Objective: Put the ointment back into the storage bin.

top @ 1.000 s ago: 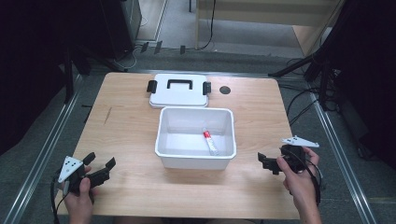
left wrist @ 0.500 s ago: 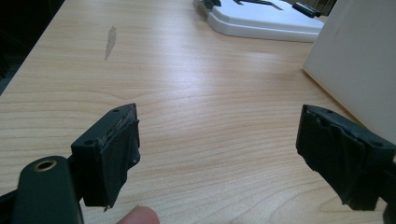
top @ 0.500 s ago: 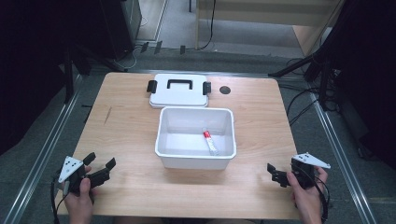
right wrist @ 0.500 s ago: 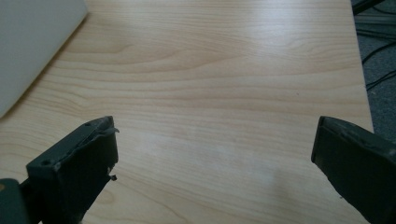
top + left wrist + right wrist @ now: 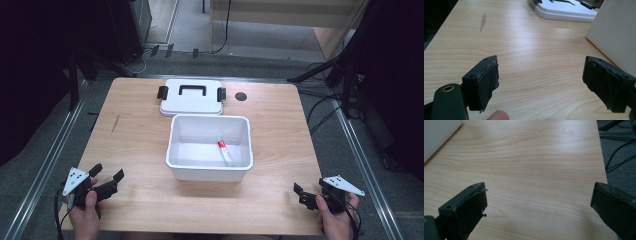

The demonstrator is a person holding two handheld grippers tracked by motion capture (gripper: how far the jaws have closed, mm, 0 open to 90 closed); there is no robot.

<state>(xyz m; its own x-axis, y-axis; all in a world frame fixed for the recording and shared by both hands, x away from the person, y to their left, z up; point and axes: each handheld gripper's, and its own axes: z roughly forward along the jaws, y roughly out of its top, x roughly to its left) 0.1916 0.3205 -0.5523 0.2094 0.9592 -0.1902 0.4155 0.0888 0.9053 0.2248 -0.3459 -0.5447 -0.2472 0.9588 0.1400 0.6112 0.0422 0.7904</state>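
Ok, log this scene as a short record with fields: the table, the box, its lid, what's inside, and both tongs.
table: wooden table, pale scuff mark near its left side
box: open white box at the middle
lid: white lid with black handle and clips, lying flat just behind the box
contents: one small tube with a red cap, on the box floor toward its right
left tongs: open, holding nothing, near front left corner
right tongs: open, holding nothing, near front right corner

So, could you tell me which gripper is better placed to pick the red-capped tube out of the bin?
Right, probably. The red-capped tube lies in the white bin's right half, nearer the open right gripper than the left gripper.
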